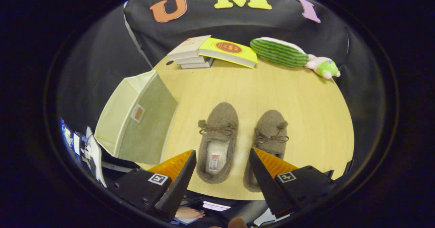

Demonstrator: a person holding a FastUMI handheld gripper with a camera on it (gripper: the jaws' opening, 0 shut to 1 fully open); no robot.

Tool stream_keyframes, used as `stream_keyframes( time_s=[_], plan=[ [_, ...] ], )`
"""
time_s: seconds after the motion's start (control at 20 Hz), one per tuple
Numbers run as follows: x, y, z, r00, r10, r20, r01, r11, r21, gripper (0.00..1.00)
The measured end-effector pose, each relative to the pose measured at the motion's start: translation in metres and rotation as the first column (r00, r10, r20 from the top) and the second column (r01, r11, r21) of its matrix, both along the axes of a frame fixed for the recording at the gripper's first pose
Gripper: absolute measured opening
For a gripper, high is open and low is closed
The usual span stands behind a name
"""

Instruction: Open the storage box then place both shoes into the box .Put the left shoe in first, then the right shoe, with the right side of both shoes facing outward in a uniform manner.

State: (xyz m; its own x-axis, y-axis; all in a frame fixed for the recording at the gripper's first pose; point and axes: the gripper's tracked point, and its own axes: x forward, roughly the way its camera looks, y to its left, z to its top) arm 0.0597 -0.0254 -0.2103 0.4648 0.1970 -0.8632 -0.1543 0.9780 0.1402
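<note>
Two brown fuzzy slippers with small bows lie side by side on the wooden table (306, 99), toes pointing away from me. The left shoe (217, 139) shows between my fingers, its white insole visible. The right shoe (270, 139) lies just behind the right finger (263, 173), which hides its heel. My gripper (222, 153) hovers open above the near table edge, touching neither shoe. A pale green fabric storage box (137, 117) with a flat lid and a small label stands at the table's left edge, to the left of the left finger (181, 178).
A stack of books (192, 53) with a yellow book (229, 51) leaning on it sits at the far table edge. A watermelon-striped plush (278, 53) and a small pink and green toy (323, 66) lie to their right. A hand (188, 213) shows below the table edge.
</note>
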Motion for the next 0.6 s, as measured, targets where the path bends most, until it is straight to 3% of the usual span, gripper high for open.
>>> stream_keyframes(
  time_s=[0.3, 0.6],
  plan=[
    [0.005, -0.001, -0.042, 0.992, -0.003, -0.122, 0.005, 1.000, 0.015, 0.96],
    [0.013, 0.003, -0.061, 0.984, -0.025, -0.174, 0.030, 0.999, 0.030, 0.77]
  ],
)
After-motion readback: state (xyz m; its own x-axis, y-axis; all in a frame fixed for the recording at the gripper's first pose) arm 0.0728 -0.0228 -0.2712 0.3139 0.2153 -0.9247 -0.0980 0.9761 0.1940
